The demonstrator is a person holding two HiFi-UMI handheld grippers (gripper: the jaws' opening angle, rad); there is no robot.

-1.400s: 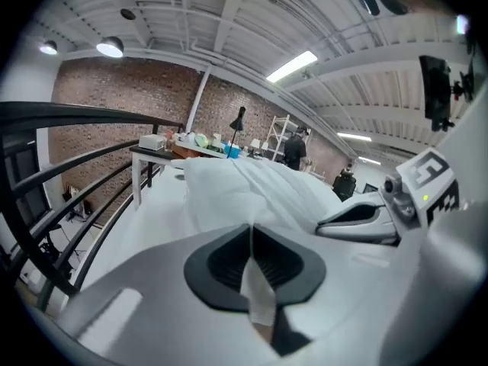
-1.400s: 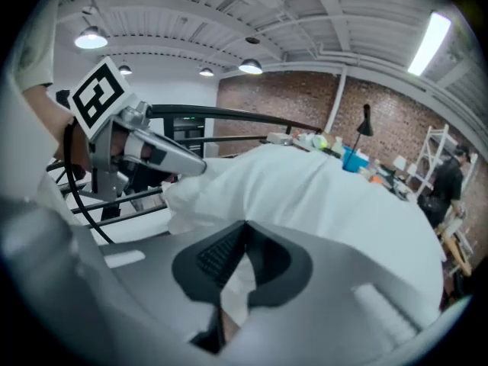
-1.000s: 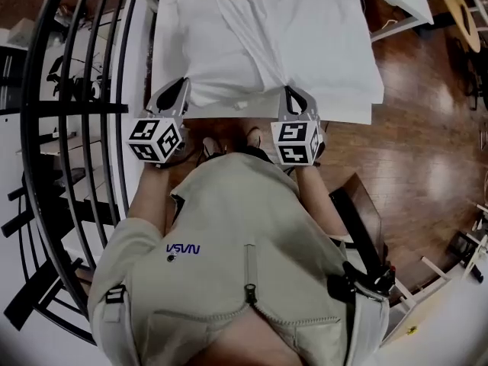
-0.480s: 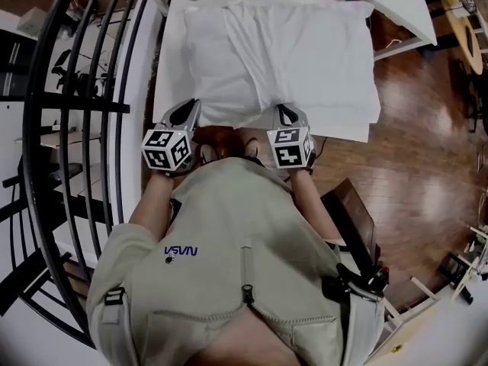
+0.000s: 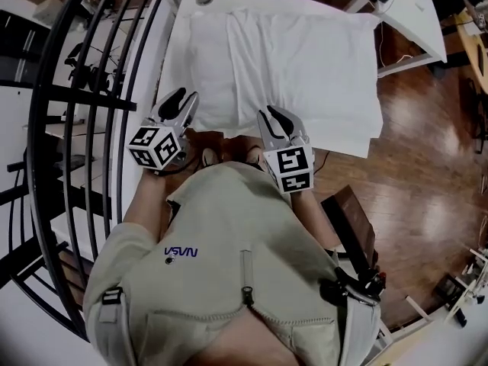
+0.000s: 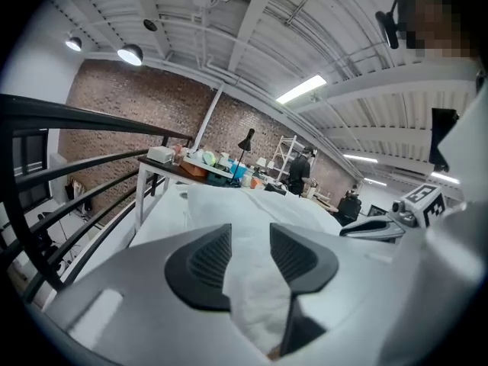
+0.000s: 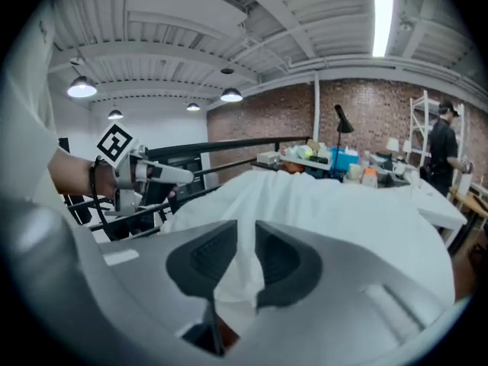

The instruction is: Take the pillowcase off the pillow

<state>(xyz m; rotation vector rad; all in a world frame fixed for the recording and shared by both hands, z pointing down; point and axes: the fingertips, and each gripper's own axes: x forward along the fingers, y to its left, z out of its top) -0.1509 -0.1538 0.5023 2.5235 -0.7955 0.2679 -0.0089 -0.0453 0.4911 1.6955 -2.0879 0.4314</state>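
A white pillow in its white pillowcase (image 5: pixel 305 59) lies on the white table (image 5: pixel 172 52). My left gripper (image 5: pixel 181 101) is at the pillow's near left corner. Its jaws have just been opening and now stand apart, with the cloth (image 6: pixel 252 280) loose in the gap of the left gripper (image 6: pixel 250 239). At the middle of the near edge is my right gripper (image 5: pixel 273 117). Its jaws have also just been opening. A fold of pillowcase (image 7: pixel 242 273) hangs in the narrow gap of the right gripper (image 7: pixel 245 235).
A black curved railing (image 5: pixel 84 105) runs close along the left. The table's near edge is against the person's body. Brown wooden floor (image 5: pixel 427 166) lies to the right, with a second white table (image 5: pixel 412 14) at the top right and a dark stool (image 5: pixel 354 219) beside the person.
Both grippers were shut on the pillowcase's near edge; now their jaws are apart. The right gripper has lifted and tipped, and the left one has shifted slightly outward.
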